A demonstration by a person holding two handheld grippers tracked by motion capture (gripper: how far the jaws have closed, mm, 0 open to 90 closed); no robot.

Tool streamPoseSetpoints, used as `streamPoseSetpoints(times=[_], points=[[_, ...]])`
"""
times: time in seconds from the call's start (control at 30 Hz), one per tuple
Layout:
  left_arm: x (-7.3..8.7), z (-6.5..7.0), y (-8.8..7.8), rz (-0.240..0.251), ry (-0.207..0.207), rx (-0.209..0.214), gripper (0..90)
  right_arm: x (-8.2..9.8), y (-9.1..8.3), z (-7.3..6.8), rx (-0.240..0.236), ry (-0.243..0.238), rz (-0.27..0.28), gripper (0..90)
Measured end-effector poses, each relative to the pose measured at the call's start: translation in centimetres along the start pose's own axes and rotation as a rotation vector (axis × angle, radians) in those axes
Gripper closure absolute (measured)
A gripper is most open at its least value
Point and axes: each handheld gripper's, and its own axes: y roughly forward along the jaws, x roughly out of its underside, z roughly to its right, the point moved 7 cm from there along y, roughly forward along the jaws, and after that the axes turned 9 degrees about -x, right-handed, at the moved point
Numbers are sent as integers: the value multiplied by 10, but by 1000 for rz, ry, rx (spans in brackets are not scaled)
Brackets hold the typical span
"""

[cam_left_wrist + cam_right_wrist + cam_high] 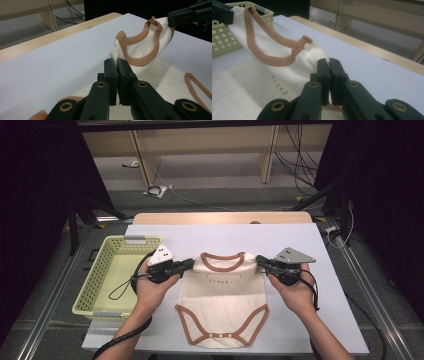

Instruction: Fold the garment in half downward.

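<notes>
White sheeting covers the table [300, 245], with a wooden edge showing at the far side and a pale yellow perforated basket [100, 270] standing at its left edge, nothing visible in it. Between the two hands lies a cream baby bodysuit [222, 305] with brown trim, its snap crotch toward the person and its neckline lifted off the sheet. The left gripper [189, 264] is clamped tight on the garment's left shoulder; in the left gripper view its jaws press together on a pinch of cream cloth [115, 56]. The right gripper [260, 261] is likewise closed on the opposite shoulder, the cloth caught between its pads near the small shoulder snap [307, 46]. With both shoulders held and the neckline stretched between them, this looks like the start of a fold or a lift: the body of the garment lies flat and unfolded on the sheet. The next move probably calls for both hands to travel together, keeping even tension so the neckline does not sag or twist, and keeping both grips firm, since each jaw holds only a small bite of fabric.
</notes>
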Motion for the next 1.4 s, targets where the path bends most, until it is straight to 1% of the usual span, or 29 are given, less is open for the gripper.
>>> streamPoseSetpoints(times=[0.4, 0.6, 0.83, 1.27, 1.4], points=[[4, 3, -5, -9, 16, -4, 870, 3, -4, -6, -10, -7, -2, 883], [6, 4, -9, -10, 15, -1, 870, 3, -7, -8, -9, -7, 3, 883], [6, 7, -9, -12, 27, -4, 870, 4, -9, -11, -9, -10, 2, 883], [3, 11, -11, -9, 35, 3, 870, 6, -14, -14, -14, -15, 4, 884], [7, 12, -12, -18, 34, 6, 870, 7, -15, -17, -17, -19, -1, 883]])
